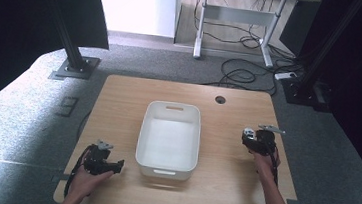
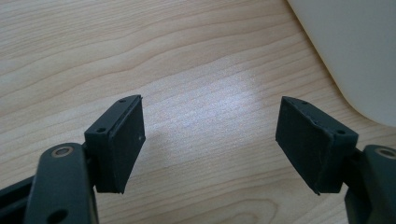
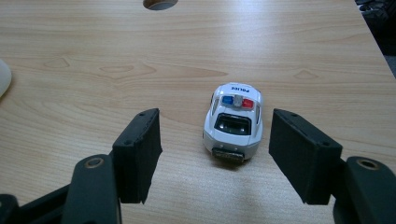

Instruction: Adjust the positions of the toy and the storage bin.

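Note:
A small white toy police car with blue and red roof lights stands on the wooden table, its rear toward me. My right gripper is open, its two black pads on either side of the car's rear and not touching it. In the high view the right gripper is at the table's right side, with the car a white spot at its tip. My left gripper is open over bare wood with nothing between its pads. It sits at the front left of the table.
An empty white plastic bin stands in the middle of the table, and its curved wall is just right of the left gripper. A round cable hole is at the table's back right. Cables and a desk are on the floor beyond.

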Demonstrator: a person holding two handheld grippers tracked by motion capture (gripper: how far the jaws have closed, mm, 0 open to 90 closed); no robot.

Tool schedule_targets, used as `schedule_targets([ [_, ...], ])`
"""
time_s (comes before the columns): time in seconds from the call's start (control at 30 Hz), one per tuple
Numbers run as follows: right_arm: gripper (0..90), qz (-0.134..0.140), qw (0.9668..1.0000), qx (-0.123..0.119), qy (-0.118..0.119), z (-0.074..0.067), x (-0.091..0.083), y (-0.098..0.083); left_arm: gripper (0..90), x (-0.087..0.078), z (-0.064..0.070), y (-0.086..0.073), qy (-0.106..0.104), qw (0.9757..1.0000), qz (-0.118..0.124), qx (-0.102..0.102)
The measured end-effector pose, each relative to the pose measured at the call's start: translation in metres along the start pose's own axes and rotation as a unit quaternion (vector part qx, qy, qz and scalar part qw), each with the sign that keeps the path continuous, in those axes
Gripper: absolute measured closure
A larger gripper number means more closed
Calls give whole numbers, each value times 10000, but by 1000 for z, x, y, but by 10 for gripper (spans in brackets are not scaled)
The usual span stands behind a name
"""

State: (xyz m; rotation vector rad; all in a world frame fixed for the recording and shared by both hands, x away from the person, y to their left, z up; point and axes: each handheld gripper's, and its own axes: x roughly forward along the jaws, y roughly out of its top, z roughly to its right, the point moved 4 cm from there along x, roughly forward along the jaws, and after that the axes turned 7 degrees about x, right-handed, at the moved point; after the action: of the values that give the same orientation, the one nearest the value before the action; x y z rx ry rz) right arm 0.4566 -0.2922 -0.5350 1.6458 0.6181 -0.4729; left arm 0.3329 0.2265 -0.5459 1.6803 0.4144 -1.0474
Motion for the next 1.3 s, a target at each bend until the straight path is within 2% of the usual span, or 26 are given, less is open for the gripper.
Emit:
schedule_targets([
  [0.63, 342, -46, 10000, 81, -32, 2, 12, -1, 245, 1, -1, -1, 17, 10000, -32, -10],
  [1.03, 342, -86, 9999, 138, -41, 7, 22, -2, 245, 3, -4, -2, 5, 10000, -56, -61],
  [1.3, 342, -87, 9996, 245, -107, 15, 25, 0, 245, 3, -4, -2, -4, 10000, -58, -60],
])
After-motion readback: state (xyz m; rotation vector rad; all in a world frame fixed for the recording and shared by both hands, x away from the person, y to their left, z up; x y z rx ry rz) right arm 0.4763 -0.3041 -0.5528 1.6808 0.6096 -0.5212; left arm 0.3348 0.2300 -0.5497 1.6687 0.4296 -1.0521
